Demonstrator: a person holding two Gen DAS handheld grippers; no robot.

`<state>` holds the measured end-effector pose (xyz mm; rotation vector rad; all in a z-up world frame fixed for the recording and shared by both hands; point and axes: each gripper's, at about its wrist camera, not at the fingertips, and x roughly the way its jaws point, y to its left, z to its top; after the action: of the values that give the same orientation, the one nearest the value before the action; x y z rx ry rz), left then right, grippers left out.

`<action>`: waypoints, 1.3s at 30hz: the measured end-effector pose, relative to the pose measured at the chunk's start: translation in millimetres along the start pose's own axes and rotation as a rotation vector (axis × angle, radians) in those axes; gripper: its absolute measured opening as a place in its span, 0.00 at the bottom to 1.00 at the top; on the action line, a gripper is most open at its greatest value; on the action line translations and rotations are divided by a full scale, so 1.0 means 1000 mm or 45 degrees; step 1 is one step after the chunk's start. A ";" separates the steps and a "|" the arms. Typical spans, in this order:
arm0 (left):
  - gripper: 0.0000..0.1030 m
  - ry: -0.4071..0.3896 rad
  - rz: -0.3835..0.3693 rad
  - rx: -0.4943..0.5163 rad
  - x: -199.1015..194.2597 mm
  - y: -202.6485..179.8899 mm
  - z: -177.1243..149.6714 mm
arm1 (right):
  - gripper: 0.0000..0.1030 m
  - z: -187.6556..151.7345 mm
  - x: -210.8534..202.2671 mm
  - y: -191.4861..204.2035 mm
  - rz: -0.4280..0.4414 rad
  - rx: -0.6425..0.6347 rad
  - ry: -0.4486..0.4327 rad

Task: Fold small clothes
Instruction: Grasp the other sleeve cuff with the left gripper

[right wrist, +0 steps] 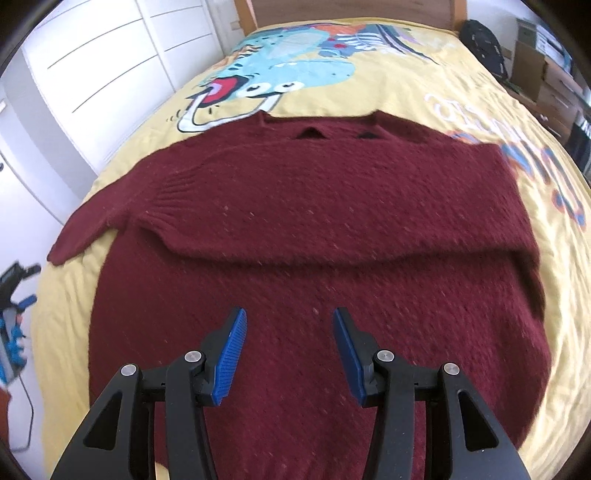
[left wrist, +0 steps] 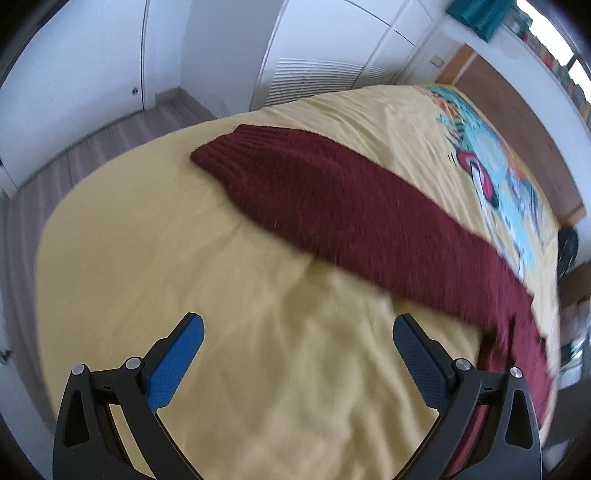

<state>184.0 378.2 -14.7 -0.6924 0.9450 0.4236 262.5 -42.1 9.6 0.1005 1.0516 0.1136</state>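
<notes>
A dark red knitted sweater [right wrist: 314,229] lies flat on a yellow bedspread [right wrist: 424,74]. One sleeve is folded across its chest; the other sleeve [right wrist: 85,229] sticks out to the left. My right gripper [right wrist: 290,317] is open and empty, just above the sweater's lower body. In the left wrist view the outstretched sleeve [left wrist: 332,199] runs across the yellow bedspread [left wrist: 221,295]. My left gripper [left wrist: 297,325] is wide open and empty over bare bedspread, short of the sleeve.
The bedspread carries a blue cartoon print [right wrist: 288,66] near the wooden headboard [right wrist: 351,9]. White wardrobe doors [right wrist: 110,66] stand along the left of the bed. Boxes and a dark bag [right wrist: 484,44] sit at the right. Grey wood floor [left wrist: 92,136] lies past the bed's edge.
</notes>
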 end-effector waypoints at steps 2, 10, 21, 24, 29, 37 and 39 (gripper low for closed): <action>0.93 0.023 -0.044 -0.083 0.015 0.010 0.017 | 0.49 -0.006 -0.004 -0.006 -0.020 0.010 0.004; 0.67 0.058 -0.177 -0.326 0.050 0.047 0.051 | 0.49 -0.022 -0.019 -0.031 -0.067 0.070 0.001; 0.47 0.019 -0.274 -0.449 0.063 0.065 0.075 | 0.49 -0.030 -0.020 -0.037 -0.078 0.071 0.021; 0.29 0.021 -0.298 -0.502 0.072 0.069 0.086 | 0.49 -0.031 -0.019 -0.036 -0.074 0.064 0.025; 0.06 -0.006 -0.331 -0.554 0.073 0.068 0.093 | 0.49 -0.036 -0.022 -0.040 -0.089 0.066 0.026; 0.05 -0.040 -0.450 -0.503 0.051 0.033 0.101 | 0.49 -0.053 -0.032 -0.050 -0.100 0.074 0.019; 0.05 -0.036 -0.483 -0.481 0.045 0.018 0.105 | 0.49 -0.055 -0.033 -0.052 -0.098 0.078 0.014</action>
<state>258.9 465.9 -17.8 -1.1821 0.6901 0.2743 200.6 -96.6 4.2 0.1151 1.0689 0.0123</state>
